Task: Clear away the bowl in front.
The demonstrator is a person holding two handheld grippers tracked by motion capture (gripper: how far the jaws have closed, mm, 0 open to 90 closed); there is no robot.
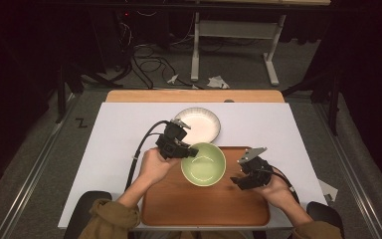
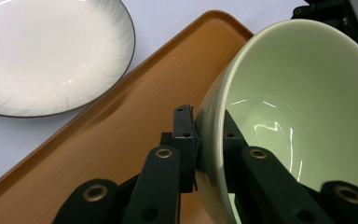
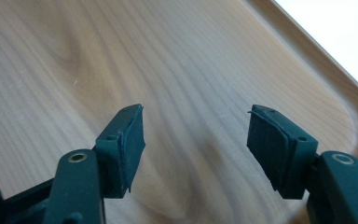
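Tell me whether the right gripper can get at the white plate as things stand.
Probably not directly. The right gripper, jaws open, hovers over the tray, and the green bowl clamped by the left gripper sits between it and the white plate.

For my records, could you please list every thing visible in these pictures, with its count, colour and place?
Glossy pale green ceramic bowl: one, green, on the tray's far left part, rim pinched by the left claw.
Rectangular wooden tray: one, orange-brown, near table edge.
Round white ceramic plate: one, white with dark rim, beyond the tray.
White table cover: one, white, under everything.
Left claw: one, black, shut on the bowl's rim.
Right claw: one, black, open above the tray.
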